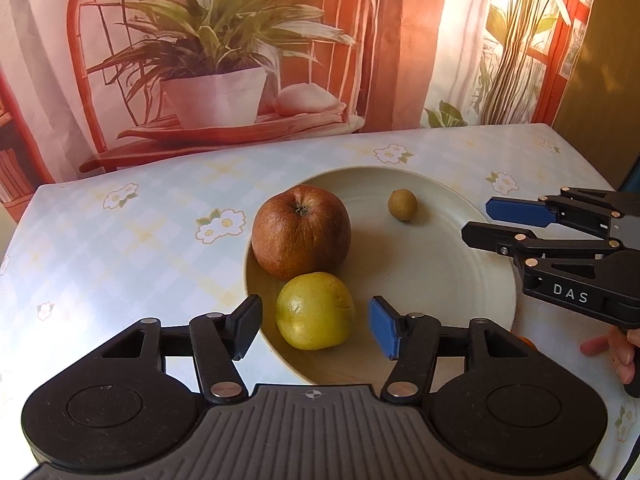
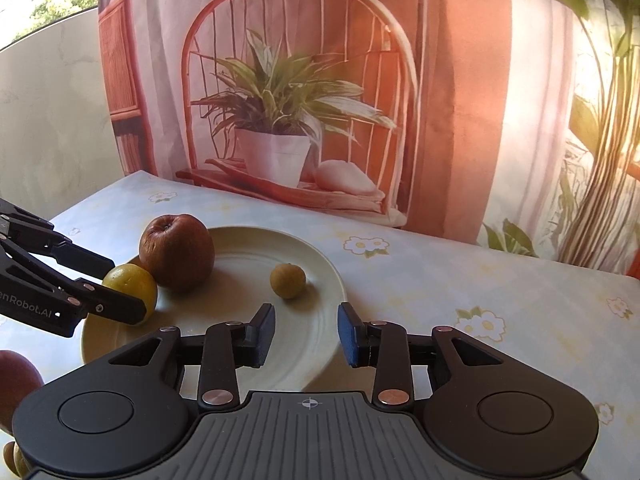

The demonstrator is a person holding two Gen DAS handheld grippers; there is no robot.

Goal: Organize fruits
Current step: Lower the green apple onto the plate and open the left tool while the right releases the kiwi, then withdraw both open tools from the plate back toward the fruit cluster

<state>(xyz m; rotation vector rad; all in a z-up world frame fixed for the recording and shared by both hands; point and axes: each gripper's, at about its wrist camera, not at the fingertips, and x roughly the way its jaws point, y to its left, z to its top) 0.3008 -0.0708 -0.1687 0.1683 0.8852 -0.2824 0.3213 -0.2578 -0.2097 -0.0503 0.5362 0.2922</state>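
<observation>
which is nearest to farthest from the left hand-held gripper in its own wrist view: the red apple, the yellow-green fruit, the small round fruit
From the left hand-held gripper, all on the plate:
1. Yellow-green fruit, sitting between the open fingers, at the plate's near left.
2. Red apple, just behind it and touching it, on the left side.
3. Small round fruit, alone toward the plate's far right.

pale cream plate [image 1: 460,280] on a cloth [image 1: 120,248] checked in faint blue and yellow, dotted with white flowers. russet-brown apple [image 1: 301,232] ahead of the left claw [image 1: 316,326], yellow-green fruit [image 1: 315,311] between its black and blue pads. small olive-yellow fruit [image 2: 287,281] ahead of the right claw [image 2: 306,334]. backdrop [image 1: 224,48] in reds and pinks, printed with a green plant in a white pot.
</observation>
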